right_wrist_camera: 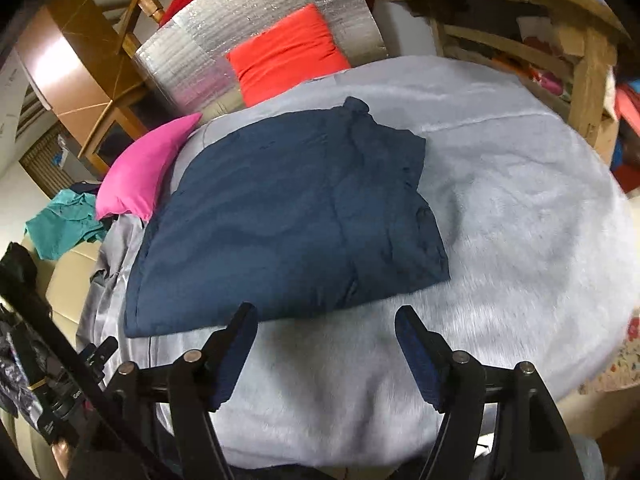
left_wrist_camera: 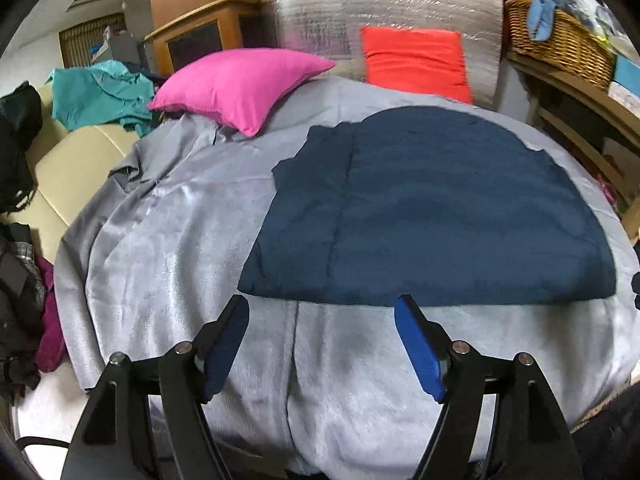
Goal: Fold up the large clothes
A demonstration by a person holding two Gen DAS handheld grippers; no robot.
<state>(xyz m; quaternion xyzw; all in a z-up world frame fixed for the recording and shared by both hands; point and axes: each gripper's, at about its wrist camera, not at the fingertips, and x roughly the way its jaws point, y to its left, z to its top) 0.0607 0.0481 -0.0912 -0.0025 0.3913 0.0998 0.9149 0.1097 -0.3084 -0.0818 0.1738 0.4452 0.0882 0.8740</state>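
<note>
Navy-blue garment (left_wrist_camera: 432,208), folded into a broad flat block, lying on a pale grey blanket (left_wrist_camera: 168,248) that covers the whole work surface; seen from the right wrist (right_wrist_camera: 288,216) it shows a seam running front to back and a bunched collar or sleeve end at its far corner. Near edge of the garment sits just beyond both sets of fingertips, toward the front of the blanket. Left gripper (left_wrist_camera: 322,308): black arms, blue pads, jaws spread wide, nothing between them, tips just short of the garment's near hem, not touching it. Right gripper (right_wrist_camera: 326,316): same build, jaws likewise released and empty, left fingertip overlapping the garment's near edge in view; contact cannot be told. Pink cushion (left_wrist_camera: 240,84) at the far left edge of the blanket, just beside the garment's far left corner. Orange-red cushion (left_wrist_camera: 416,60) at the far edge, leaning on a silver quilted foil panel (left_wrist_camera: 384,4). Teal cloth (left_wrist_camera: 100,96) heaped off the blanket's left side on a cream surface. Wicker basket (left_wrist_camera: 560,40) on a wooden shelf (left_wrist_camera: 580,92) past the far right corner.
</note>
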